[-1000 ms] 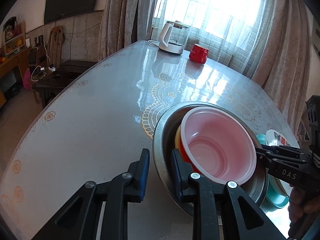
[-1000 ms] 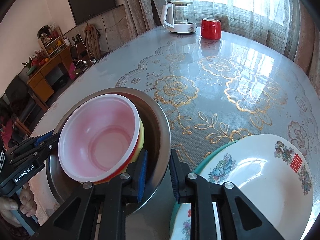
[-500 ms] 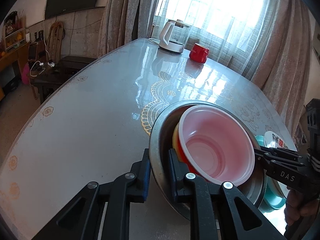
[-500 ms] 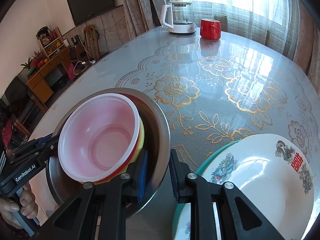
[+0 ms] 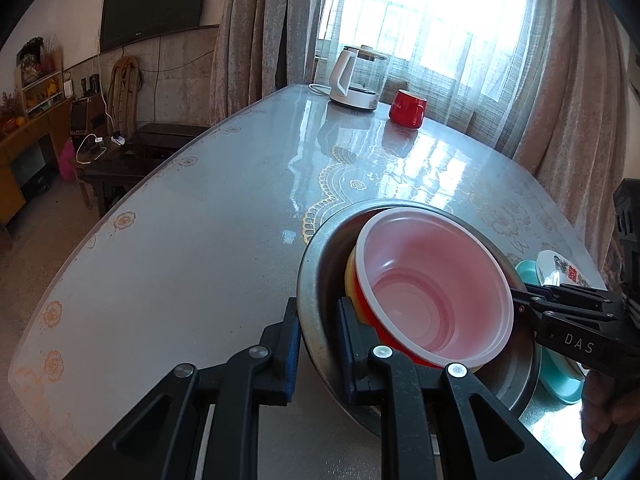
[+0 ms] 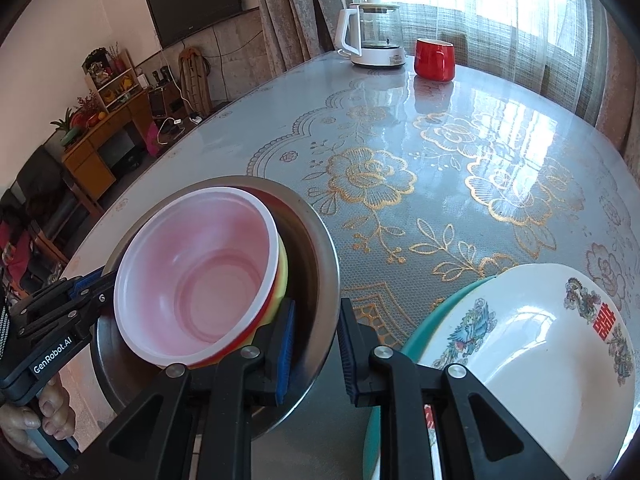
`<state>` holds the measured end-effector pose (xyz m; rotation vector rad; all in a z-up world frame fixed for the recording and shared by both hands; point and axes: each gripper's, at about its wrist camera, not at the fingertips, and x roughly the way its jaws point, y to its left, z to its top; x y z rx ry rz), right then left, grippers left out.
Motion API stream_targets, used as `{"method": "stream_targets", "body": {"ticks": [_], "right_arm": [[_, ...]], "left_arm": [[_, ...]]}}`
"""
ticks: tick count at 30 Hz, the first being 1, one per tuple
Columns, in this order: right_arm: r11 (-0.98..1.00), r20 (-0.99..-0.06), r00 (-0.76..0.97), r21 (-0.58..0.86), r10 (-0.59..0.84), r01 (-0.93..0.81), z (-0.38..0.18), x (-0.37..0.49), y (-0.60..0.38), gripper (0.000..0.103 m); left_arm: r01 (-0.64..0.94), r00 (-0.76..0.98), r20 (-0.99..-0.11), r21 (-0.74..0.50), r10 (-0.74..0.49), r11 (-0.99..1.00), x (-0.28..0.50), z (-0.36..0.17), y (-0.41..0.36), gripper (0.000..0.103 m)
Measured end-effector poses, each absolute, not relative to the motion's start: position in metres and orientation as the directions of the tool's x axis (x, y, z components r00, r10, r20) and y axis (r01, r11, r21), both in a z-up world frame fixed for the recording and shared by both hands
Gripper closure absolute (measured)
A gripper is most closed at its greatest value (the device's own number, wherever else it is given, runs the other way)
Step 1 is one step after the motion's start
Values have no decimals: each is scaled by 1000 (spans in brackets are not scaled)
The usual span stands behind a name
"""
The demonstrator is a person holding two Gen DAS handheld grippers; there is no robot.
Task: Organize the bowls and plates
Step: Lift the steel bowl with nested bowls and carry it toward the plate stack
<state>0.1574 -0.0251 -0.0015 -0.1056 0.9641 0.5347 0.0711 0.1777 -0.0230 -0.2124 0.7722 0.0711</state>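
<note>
A steel bowl (image 5: 320, 264) (image 6: 316, 240) holds nested bowls: a pink-white one (image 5: 432, 292) (image 6: 200, 280) on top, red and yellow ones under it. My left gripper (image 5: 318, 344) is shut on the steel bowl's near-left rim. My right gripper (image 6: 316, 348) straddles the opposite rim, its jaws close on it with a small gap showing. The bowl looks lifted and tilted. A white patterned plate (image 6: 540, 360) lies on a teal plate (image 6: 432, 320) at the right; they also show in the left wrist view (image 5: 560, 276).
A white-based glass kettle (image 5: 356, 80) (image 6: 372, 40) and a red mug (image 5: 406, 108) (image 6: 434, 58) stand at the table's far end. The table's (image 6: 440, 160) left edge drops to the floor with dark furniture beyond.
My left gripper closed onto the steel bowl's rim. The bowl stack rose and tilted slightly; the right gripper kept its place on the opposite rim.
</note>
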Motion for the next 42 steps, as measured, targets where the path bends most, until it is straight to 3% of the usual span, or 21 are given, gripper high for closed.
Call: {"method": "stream_targets", "body": {"ticks": [27, 42], "right_arm": [[852, -805, 445, 136, 392, -505, -5, 143, -9, 80], [821, -749, 431, 258, 503, -509, 3, 132, -26, 83]], "left_arm": [[-196, 727, -686, -219, -8, 956, 38, -24, 192, 85], [-174, 747, -663, -253, -40, 952, 31, -13, 190, 88]]}}
